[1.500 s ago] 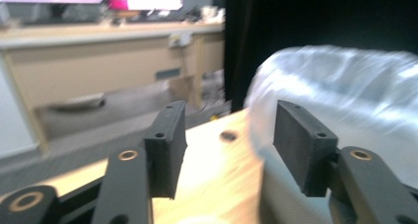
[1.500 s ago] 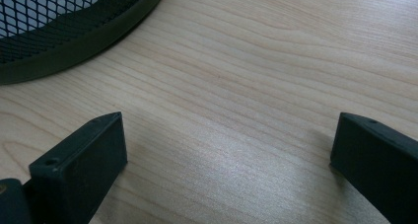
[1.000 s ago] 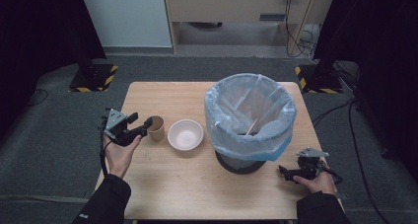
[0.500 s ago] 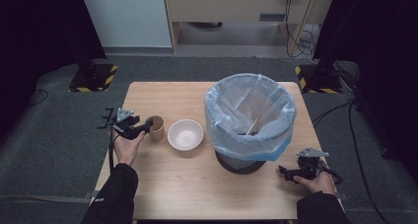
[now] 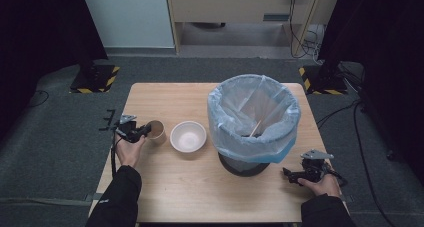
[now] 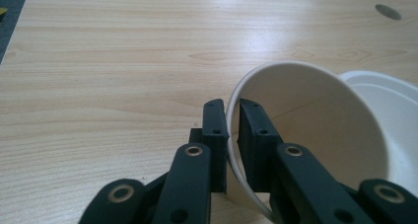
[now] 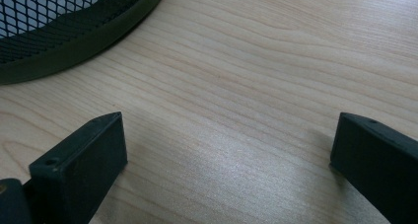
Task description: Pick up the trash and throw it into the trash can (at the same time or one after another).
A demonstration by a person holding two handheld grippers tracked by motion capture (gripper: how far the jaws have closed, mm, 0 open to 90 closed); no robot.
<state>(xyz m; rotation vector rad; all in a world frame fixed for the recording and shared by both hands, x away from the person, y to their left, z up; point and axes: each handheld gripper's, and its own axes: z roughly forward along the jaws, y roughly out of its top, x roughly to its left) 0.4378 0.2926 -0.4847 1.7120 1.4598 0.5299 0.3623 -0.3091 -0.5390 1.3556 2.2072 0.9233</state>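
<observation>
A brown paper cup [image 5: 156, 132] stands on the wooden table [image 5: 200, 197], just left of a white bowl [image 5: 188, 137]. My left gripper [image 5: 145, 131] has just closed its jaws on the cup. In the left gripper view one jaw is inside the white-lined cup [image 6: 315, 125] and one outside, and my left gripper [image 6: 232, 108] pinches the rim. My right gripper [image 5: 287, 174] rests low at the table's right front, close to the foot of the bin [image 5: 254, 117]. In its own view the right gripper [image 7: 226, 135] stands wide open over bare wood.
The mesh bin, lined with a pale blue bag, stands right of centre, with a stick and paper inside. Its dark base [image 7: 74, 41] is close ahead of the right jaws. The bowl's rim [image 6: 394, 100] lies just beyond the cup. Grey floor surrounds the table.
My left gripper has come down to the cup and shut its jaws on the rim. The right hand has stayed put.
</observation>
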